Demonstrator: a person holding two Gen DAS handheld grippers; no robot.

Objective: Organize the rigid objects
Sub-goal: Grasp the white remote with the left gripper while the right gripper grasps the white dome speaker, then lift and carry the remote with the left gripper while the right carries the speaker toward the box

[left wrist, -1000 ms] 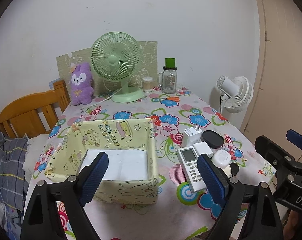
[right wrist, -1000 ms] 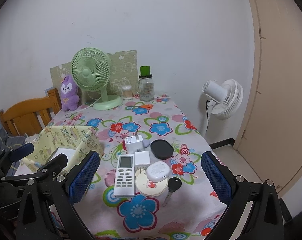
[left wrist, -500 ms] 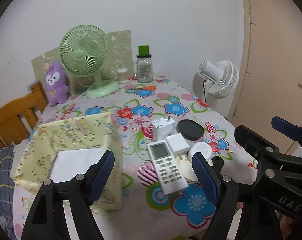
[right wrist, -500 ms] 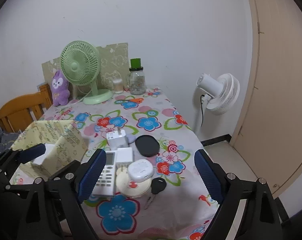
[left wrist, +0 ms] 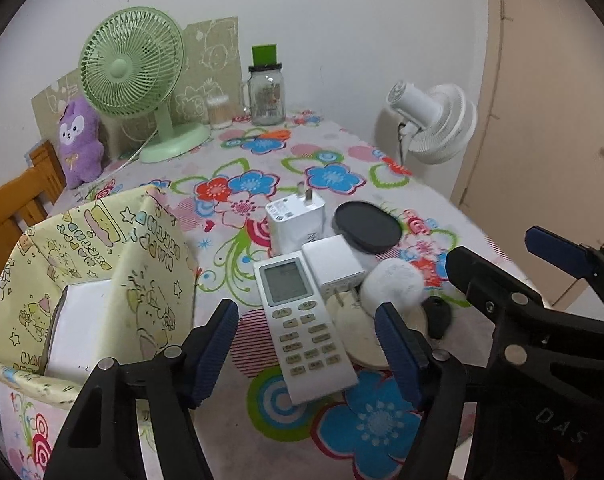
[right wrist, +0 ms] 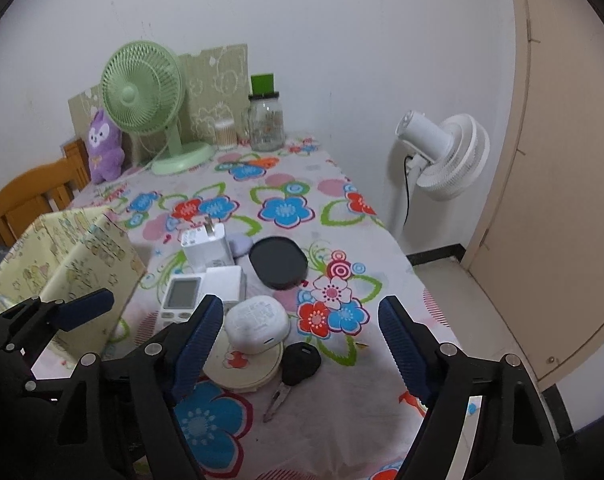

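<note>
Rigid clutter is what I'm sorting: a long white remote control with grey buttons (left wrist: 302, 320) lies on the flowered tablecloth (left wrist: 262, 168), its long axis running away from me and leaning slightly left at the far end, so it sits almost in line with my left gripper (left wrist: 306, 354). That gripper's blue-padded jaws have just been closing but stand apart with nothing pinched; the remote's near end lies between and just beyond the tips. The yellow cartoon-print fabric storage box (left wrist: 102, 272) stands just left of the remote, so a grasp across its narrow width and a short carry leftward looks to me like the natural move for this hand. My right gripper (right wrist: 302, 336) has also been closing, holds nothing, and points at the white rounded plastic case (right wrist: 258, 322) resting on a cream round disc (right wrist: 242, 364), with a black car key (right wrist: 300, 362) just right of them. A white square plug adapter (left wrist: 334, 266) touches the remote's far right edge, I think, though the angle makes contact hard to confirm, so I'd lift the remote cleanly rather than drag it.
</note>
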